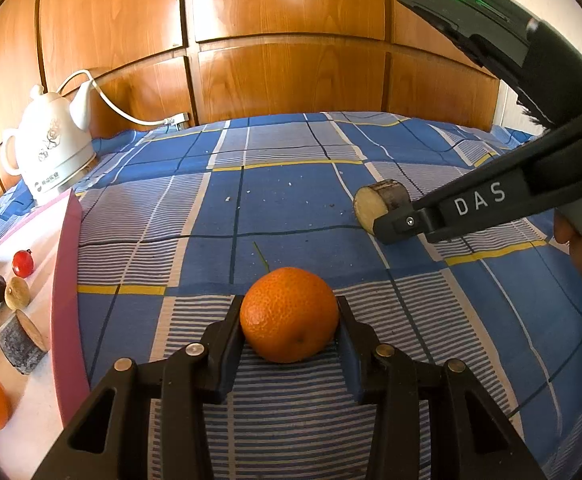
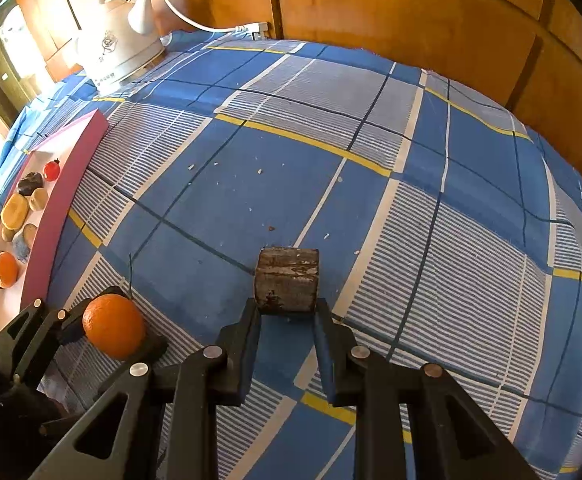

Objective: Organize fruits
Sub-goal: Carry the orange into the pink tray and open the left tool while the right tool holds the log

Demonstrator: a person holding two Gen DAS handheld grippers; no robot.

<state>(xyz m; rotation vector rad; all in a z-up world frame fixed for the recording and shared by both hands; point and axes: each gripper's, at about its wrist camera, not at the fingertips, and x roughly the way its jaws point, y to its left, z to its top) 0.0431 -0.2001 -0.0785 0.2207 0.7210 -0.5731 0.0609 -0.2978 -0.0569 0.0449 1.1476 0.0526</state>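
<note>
- Orange [image 1: 289, 314] sits on the blue checked cloth [image 1: 291, 200], squeezed between the left tongs [image 1: 289, 320]
- Right tongs [image 2: 287, 312] pinch a short log piece [image 2: 287, 284]
- Pink tray [image 1: 65, 300] of fruit lies left of the tongs

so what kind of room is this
Probably a home, perhaps a bedroom: a blue plaid cloth covers the surface, wood panelling stands behind it, and a white electric kettle sits plugged in at the back.

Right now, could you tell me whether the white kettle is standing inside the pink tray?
No, the white kettle stands on the checked cloth behind the pink tray, outside its wall.
</note>
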